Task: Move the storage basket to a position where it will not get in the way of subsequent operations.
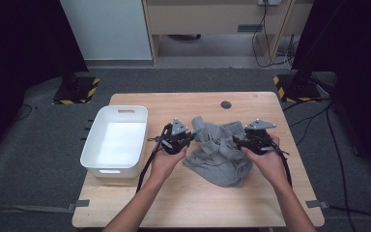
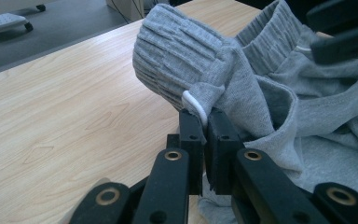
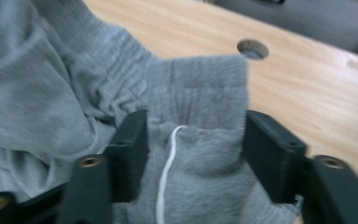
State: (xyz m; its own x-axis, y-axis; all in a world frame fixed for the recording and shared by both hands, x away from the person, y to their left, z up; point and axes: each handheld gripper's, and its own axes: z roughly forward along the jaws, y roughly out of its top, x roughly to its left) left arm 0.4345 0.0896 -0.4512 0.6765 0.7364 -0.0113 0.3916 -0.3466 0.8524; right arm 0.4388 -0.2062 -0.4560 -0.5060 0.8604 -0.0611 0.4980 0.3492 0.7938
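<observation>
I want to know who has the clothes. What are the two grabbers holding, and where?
The left gripper pinches the crumpled grey cotton garment by a white-edged fold beside its ribbed cuff. The right gripper stands open around the ribbed band, not squeezing.

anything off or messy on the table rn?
Only the grey garment: it lies crumpled mid-table, not flat. The left gripper pinches a fold; the right gripper has cloth between open jaws. The white bin sits square.

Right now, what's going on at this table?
A person is handling a crumpled grey ribbed-cuff cotton garment on the light wooden table. The left gripper is shut on a fold near a cuff. The right gripper stands open with the cloth between its jaws. A white plastic bin sits to the left.
</observation>
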